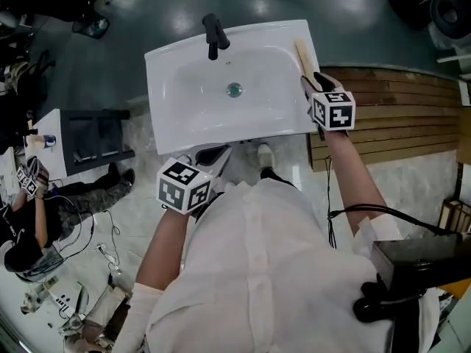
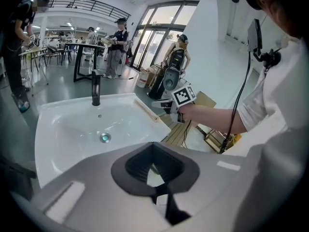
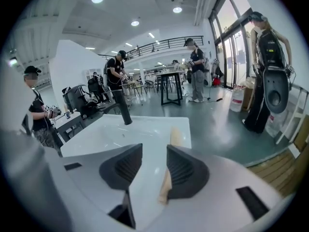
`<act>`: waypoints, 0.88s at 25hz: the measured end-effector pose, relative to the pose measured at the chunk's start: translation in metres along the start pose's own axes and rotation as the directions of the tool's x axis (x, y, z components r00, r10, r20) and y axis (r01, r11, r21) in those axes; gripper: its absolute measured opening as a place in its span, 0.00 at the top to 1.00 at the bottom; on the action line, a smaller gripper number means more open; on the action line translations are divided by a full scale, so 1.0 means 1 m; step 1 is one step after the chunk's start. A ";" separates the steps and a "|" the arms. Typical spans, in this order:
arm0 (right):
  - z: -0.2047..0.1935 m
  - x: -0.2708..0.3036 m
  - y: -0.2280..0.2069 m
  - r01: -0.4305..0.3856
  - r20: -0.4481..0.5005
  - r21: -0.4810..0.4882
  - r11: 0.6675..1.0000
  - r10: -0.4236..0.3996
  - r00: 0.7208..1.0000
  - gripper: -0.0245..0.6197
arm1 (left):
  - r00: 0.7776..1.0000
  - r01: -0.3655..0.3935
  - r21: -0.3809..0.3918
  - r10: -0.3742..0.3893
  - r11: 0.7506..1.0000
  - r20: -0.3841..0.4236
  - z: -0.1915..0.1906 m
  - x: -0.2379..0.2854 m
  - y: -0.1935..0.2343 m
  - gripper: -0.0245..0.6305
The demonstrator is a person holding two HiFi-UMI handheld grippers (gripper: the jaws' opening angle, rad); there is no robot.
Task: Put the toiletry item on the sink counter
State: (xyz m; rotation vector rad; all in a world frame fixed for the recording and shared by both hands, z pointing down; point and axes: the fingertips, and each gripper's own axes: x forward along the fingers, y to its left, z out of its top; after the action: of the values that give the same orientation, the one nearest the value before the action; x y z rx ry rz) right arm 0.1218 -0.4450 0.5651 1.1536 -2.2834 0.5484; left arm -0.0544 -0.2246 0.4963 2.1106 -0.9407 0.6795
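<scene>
We see the long pale wooden toiletry stick [image 1: 304,57] lying flat along the right rim of the white ceramic sink [image 1: 165,72], upper middle of the head view. Our right hand-held gripper [image 3: 154,167] sits over its near end, jaws apart. Our left hand-held gripper [image 2: 154,164], below the sink's front edge, has its jaws together on nothing.

**Three cameras, one sink**

Head view stares steeply down on the white sink [image 1: 176,79]. The left tool [image 2: 154,166] camera looks across the basin from its front edge. The right tool [image 3: 154,166] camera hugs the right rim, close in. All three catch the faucet [image 1: 213,35].
</scene>
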 end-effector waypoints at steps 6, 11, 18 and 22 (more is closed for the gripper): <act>-0.014 -0.044 0.060 -0.012 0.003 -0.031 0.999 0.013 1.000 0.89 | 0.999 0.037 0.042 -0.038 0.998 0.028 -0.025 -0.031 -0.006 0.95; -0.040 -0.072 0.136 -0.078 -0.025 -0.036 0.996 0.077 0.997 0.94 | 0.997 0.045 0.057 -0.048 0.997 0.058 -0.056 -0.068 0.001 0.95; -0.086 -0.111 0.240 -0.141 -0.088 -0.074 0.987 0.135 0.987 0.95 | 0.993 0.082 0.085 -0.088 0.993 0.074 -0.112 -0.117 0.000 0.95; -0.103 -0.137 0.280 -0.140 -0.077 -0.065 0.988 0.135 0.988 0.95 | 0.990 0.109 0.096 -0.117 0.989 0.083 -0.142 -0.137 -0.007 0.95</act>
State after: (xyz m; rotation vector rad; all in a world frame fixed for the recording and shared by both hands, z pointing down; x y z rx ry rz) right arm -0.0119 -0.1474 0.5285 0.9322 -2.3127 0.5479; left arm -0.1542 -0.0546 0.4848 2.2724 -0.8435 0.5853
